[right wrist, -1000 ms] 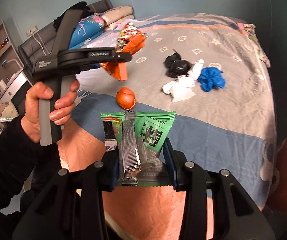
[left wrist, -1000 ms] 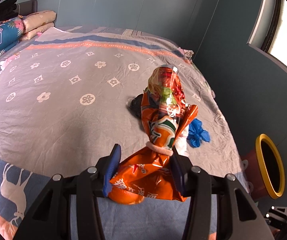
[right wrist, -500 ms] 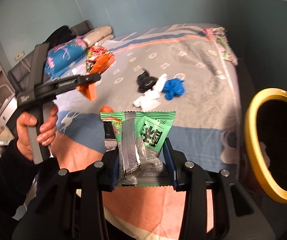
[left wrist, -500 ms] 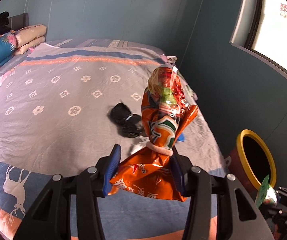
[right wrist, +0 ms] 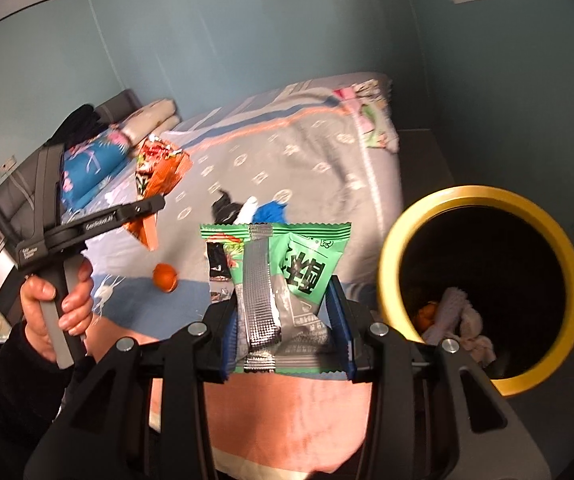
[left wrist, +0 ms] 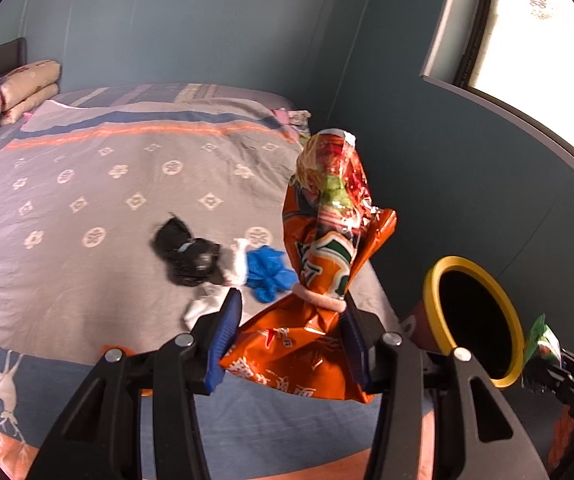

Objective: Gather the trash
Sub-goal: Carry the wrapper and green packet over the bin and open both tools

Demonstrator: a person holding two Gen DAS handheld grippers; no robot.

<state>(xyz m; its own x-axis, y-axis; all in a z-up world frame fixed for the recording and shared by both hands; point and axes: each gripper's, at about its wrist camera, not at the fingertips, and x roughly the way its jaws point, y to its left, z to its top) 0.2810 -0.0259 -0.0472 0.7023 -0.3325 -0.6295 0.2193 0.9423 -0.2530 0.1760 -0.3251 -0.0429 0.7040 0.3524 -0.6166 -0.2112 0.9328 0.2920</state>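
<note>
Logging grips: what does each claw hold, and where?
Left claw: crinkled orange snack bag, lower end. Right claw: green foil wrapper, bottom edge.

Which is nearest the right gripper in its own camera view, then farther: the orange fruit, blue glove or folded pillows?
From the right gripper:
1. Orange fruit, on the bed's near edge, left.
2. Blue glove, mid-bed.
3. Folded pillows, at the far head end.

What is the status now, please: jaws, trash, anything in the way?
Left gripper shut on orange snack bag. Right gripper shut on green wrapper. Yellow-rimmed bin beside bed, nothing blocking. Tangerine, gloves left on bed.
</note>
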